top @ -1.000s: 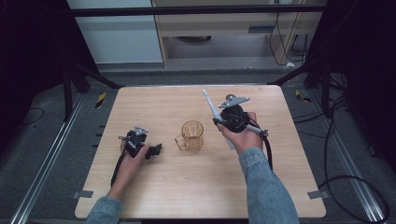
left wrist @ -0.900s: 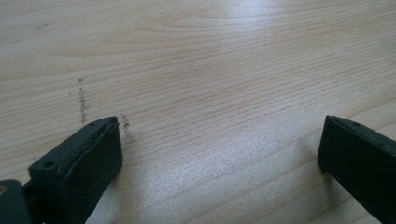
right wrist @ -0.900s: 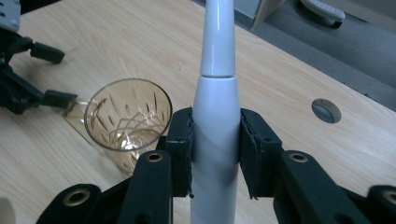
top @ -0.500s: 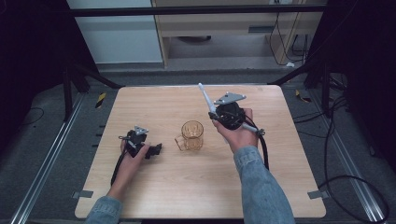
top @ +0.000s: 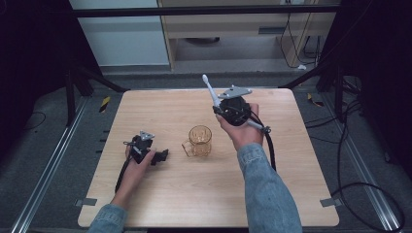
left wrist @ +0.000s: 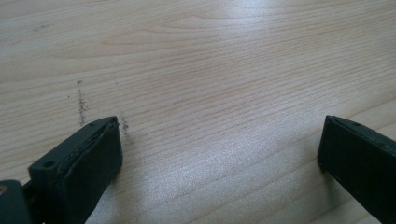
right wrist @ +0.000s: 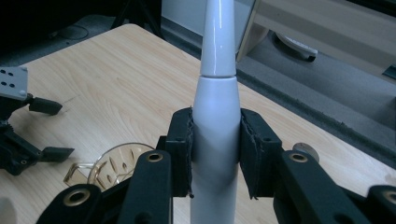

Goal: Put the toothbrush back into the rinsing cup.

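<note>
**Electric toothbrush held above a glass mug: risks and hand pose**

The right gripper (top: 219,108) has its jaws clamped on the white toothbrush (right wrist: 215,116) at the thick part of the handle; the brush stands raised over the counter (top: 160,194), head pointing up and away, just beside and above the amber glass mug (top: 199,141). Likely hazards: the smooth, tapering handle could slide through the pads if the wrist tilts further, and a lowering move off-centre could strike the mug's rim and tip it. The right forearm reaches forward, hand lifted clear of the counter. The left gripper (top: 156,156) rests low on the counter, well apart from the mug, jaws spread wide and empty over bare wood (left wrist: 210,93).
</note>
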